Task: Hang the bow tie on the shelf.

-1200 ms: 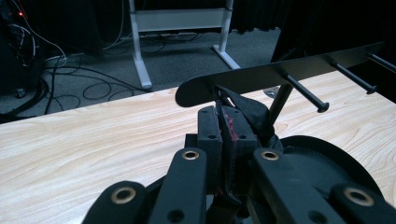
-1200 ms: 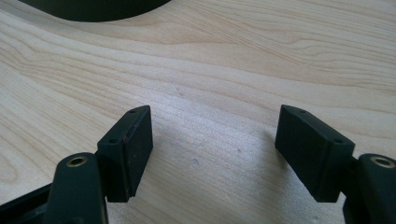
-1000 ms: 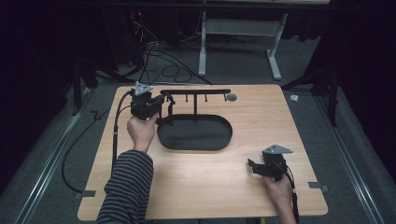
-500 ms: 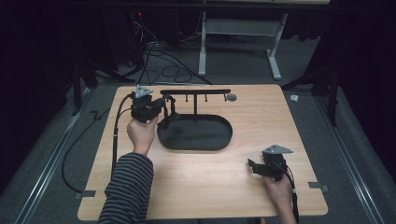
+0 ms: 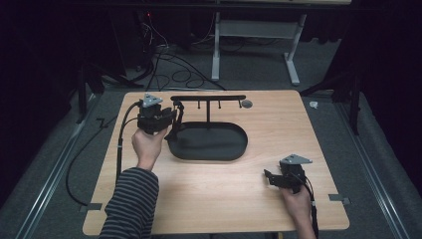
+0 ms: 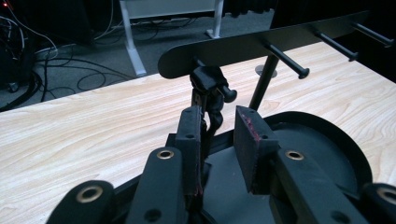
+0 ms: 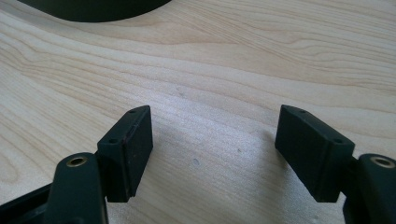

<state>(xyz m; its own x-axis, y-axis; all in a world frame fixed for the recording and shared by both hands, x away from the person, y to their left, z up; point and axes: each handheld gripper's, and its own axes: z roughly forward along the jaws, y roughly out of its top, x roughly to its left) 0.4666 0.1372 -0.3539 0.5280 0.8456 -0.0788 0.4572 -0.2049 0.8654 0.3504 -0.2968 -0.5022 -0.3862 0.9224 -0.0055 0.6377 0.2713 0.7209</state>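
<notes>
1. High view: a light wooden surface (image 5: 209, 199) stands over a dark floor strewn with cables. A black stand with an oval tray base (image 5: 209, 142), an upright post and a horizontal bar of pegs (image 5: 209, 98) sits around the surface's middle, towards 12 o'clock. The person's left forearm, in a striped sleeve (image 5: 130, 204), reaches up from 7 o'clock; the left hand (image 5: 148, 147) holds the left gripper (image 5: 172, 118) at the tray's 9 o'clock end, pointing towards 3 o'clock, under the bar's left tip. The right hand (image 5: 297, 201) rests at 5 o'clock on the surface, holding the right gripper (image 5: 268, 178) low, pointing towards 9 o'clock, well apart from the tray. A small grey disc (image 5: 246, 103) lies on the surface by the bar's right end.

2. Left gripper view: the left gripper (image 6: 219, 140) has its jaws a narrow way apart above the tray's rim. A small black clip-like piece (image 6: 210, 86) hangs from the bar's nearest peg, and its lower part runs down along the inner face of the left jaw. Whether the jaws pinch it, I cannot tell.

3. Right gripper view: the right gripper (image 7: 212, 140) has its jaws spread wide, with bare wood grain between them. The tray's dark edge (image 7: 93, 9) shows at 11 o'clock.
</notes>
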